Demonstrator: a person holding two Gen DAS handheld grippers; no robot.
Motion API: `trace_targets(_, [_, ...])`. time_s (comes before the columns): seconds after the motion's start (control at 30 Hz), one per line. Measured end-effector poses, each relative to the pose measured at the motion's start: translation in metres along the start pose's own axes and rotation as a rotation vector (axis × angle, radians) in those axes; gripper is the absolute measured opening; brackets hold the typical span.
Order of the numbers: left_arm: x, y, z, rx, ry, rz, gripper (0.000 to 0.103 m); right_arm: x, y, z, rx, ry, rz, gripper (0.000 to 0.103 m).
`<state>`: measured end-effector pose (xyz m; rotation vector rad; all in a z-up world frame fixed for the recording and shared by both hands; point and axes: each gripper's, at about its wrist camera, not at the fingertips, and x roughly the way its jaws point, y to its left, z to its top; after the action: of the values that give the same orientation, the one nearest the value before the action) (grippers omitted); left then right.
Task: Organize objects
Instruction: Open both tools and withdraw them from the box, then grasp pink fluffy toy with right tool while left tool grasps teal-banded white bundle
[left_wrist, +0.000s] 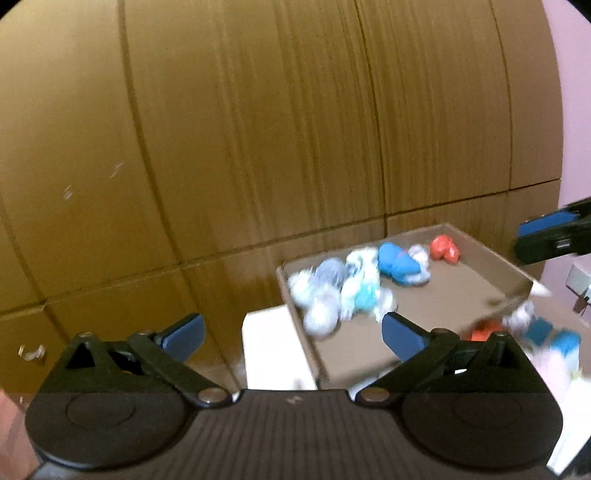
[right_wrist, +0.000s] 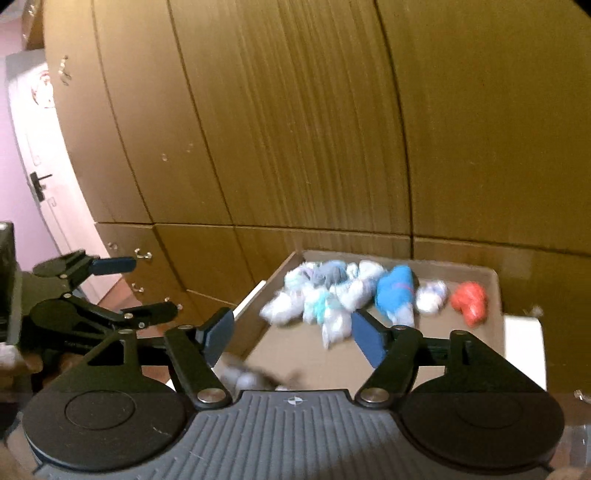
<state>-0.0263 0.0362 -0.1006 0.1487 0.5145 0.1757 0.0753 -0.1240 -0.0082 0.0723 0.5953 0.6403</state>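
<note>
Both grippers hang empty: the left gripper (left_wrist: 293, 338) spread wide, the right gripper (right_wrist: 293, 334) parted. Rolled socks (right_wrist: 325, 295) crowd the cardboard tray's (right_wrist: 496, 295) 12 o'clock wall, a red bundle (right_wrist: 469, 302) at 2 o'clock.

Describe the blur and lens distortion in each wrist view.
Left wrist view: rolled socks in the cardboard box are motion-smeared; wardrobe panel lines bow from the fisheye. Right wrist view: the same socks are smeared, the gripper body stays sharp.
</note>
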Motion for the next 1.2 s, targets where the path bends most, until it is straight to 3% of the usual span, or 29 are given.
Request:
trace_targets(0.13, [-0.005,-0.008,-0.045,-0.046,0.02,-0.003,0.102,-0.028,0.012,-0.055,-0.054,-0.029,-0.056,0.08])
trace_targets(0.37, [0.01,-0.021,-0.08,-0.052,0.083,-0.023,0.099,-0.022,0.022,-0.119,-0.245,0.07,-0.136,0.08])
trace_targets(0.57, [0.027,-0.023,-0.085,-0.058,0.101,-0.032,0.097,-0.013,0.001,-0.122,-0.247,0.111,-0.148,0.079])
trace_targets(0.63, [0.034,-0.022,-0.083,-0.061,0.108,-0.041,0.092,-0.012,-0.001,-0.123,-0.264,0.122,-0.137,0.079])
trace_targets(0.83, [0.045,-0.02,-0.086,-0.057,0.104,-0.047,0.091,-0.003,0.002,-0.126,-0.349,0.158,-0.124,0.079])
trace_targets(1.2, [0.055,-0.016,-0.087,-0.084,0.121,-0.064,0.091,0.005,-0.002,-0.127,-0.351,0.167,-0.115,0.08])
